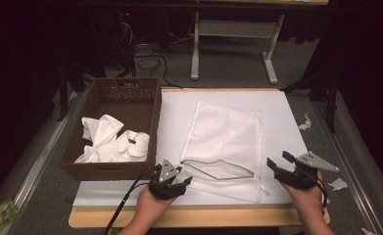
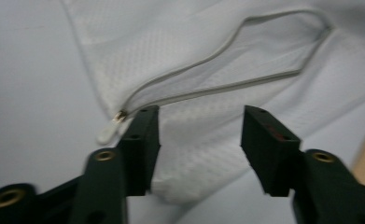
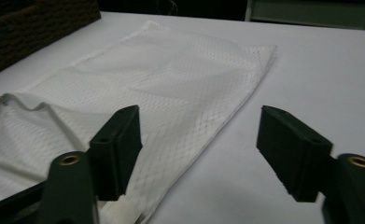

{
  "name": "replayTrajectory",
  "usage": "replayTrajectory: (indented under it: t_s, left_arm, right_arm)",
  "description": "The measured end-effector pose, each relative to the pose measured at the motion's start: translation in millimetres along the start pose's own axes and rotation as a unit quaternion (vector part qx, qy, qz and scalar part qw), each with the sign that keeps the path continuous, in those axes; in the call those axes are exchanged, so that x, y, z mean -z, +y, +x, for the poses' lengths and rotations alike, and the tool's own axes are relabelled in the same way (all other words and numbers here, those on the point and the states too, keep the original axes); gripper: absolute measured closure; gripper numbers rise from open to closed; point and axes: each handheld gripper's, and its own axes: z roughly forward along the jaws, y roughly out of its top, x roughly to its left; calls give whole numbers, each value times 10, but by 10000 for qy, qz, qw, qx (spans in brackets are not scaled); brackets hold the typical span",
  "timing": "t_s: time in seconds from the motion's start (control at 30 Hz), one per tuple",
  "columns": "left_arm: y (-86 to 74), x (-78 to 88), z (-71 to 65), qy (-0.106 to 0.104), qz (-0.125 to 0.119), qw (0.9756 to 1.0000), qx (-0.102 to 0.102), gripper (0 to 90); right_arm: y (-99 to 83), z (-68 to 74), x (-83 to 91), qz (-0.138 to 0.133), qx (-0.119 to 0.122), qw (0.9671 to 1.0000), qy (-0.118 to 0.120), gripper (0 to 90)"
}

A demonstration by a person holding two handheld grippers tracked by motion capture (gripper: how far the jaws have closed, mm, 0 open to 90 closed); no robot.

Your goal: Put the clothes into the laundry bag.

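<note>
mesh bag point(image 1: 228, 142) mid-table, basket point(image 1: 115, 129) at left edge (right side bare)

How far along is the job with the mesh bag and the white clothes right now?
Done: the mesh laundry bag lies flat with its zipper opening gaping. In hand: the left claw sits open at the bag's zipper end; the right claw hovers open beside it. Left: the white clothes are all in the wicker basket.
</note>
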Motion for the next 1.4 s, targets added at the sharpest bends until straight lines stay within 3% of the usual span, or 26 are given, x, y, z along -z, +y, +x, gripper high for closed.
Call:
replayTrajectory:
  t_s: [0.03, 0.07, 0.13, 0.17, 0.2, 0.23, 0.3, 0.33, 0.37, 0.47, 0.5, 0.57, 0.63, 0.67, 0.7, 0.77, 0.9, 1.13, 1.27, 1.33, 1.37, 1.4]
  left_arm:
    - [-3, 39, -36, -61, -106, 9999, -113, 381]
    - [-3, 39, -36, -61, -106, 9999, -113, 350]
    - [8, 57, -67, -40, -194, 9995, -264, 317]
    - [16, 35, -60, -15, -243, 9992, -310, 283]
    - [16, 35, -60, -15, -243, 9992, -310, 282]
    - [12, -1, -34, -51, -263, 9993, -247, 282]
    - [1, -37, -15, -22, -200, 9995, -225, 283]
    - [1, -37, -15, -22, -200, 9995, -225, 282]
    - [-11, -53, 9, 1, -161, 9996, -210, 283]
    - [-9, -49, 35, -84, -97, 9999, -88, 304]
    - [-1, -42, 58, -140, -95, 9999, 25, 318]
    - [3, -31, 65, -126, -151, 9998, 29, 316]
    - [5, -23, 65, -124, -156, 9998, 14, 315]
    - [6, -16, 63, -119, -170, 9998, 7, 315]
    - [8, -12, 60, -130, -181, 9997, 13, 315]
    - [10, -14, 61, -124, -190, 9997, 26, 315]
    - [7, -35, 62, -88, -147, 9999, 11, 312]
    - [8, -76, 37, -74, -137, 9999, -60, 305]
    - [17, -78, 36, -54, -151, 9998, -129, 305]
    - [18, -77, 37, -40, -152, 9998, -133, 304]
    - [19, -81, 39, -64, -117, 9998, -129, 304]
    - [21, -86, 40, -85, -95, 9998, -135, 303]
  right_arm:
    - [43, -28, -105, 72, 12, 10000, -34, 375]
    - [43, -28, -105, 72, 12, 10000, -34, 375]
    - [149, -112, -374, 303, -106, 9993, -182, 412]
    - [208, -200, -647, 521, -203, 9979, -330, 433]
    - [208, -200, -647, 521, -203, 9979, -330, 433]
    - [244, -285, -925, 827, -247, 9954, -405, 464]
    - [284, -350, -1152, 1003, -204, 9933, -541, 466]
    - [284, -350, -1152, 1003, -204, 9933, -541, 466]
    - [342, -422, -1331, 1171, -223, 9911, -593, 498]
    - [405, -477, -1492, 1318, -350, 9888, -603, 484]
    - [457, -496, -1615, 1403, -250, 9866, -792, 496]
    - [467, -487, -1723, 1525, -221, 9845, -840, 546]
    - [471, -449, -1759, 1408, -45, 9869, -783, 748]
    - [471, -449, -1759, 1408, -45, 9869, -783, 748]
    - [497, -441, -1767, 1492, 27, 9859, -761, 895]
    - [499, -453, -1764, 1490, 33, 9859, -755, 898]
    - [473, -522, -1659, 1533, -134, 9843, -867, 898]
    - [260, -827, -1225, 1379, -329, 9834, -1135, 895]
    - [187, -898, -1075, 1346, -393, 9831, -1178, 885]
    - [161, -932, -1003, 1322, -370, 9833, -1193, 760]
    - [169, -918, -912, 1159, -462, 9859, -1119, 633]
    - [177, -883, -856, 1061, -486, 9875, -1056, 577]
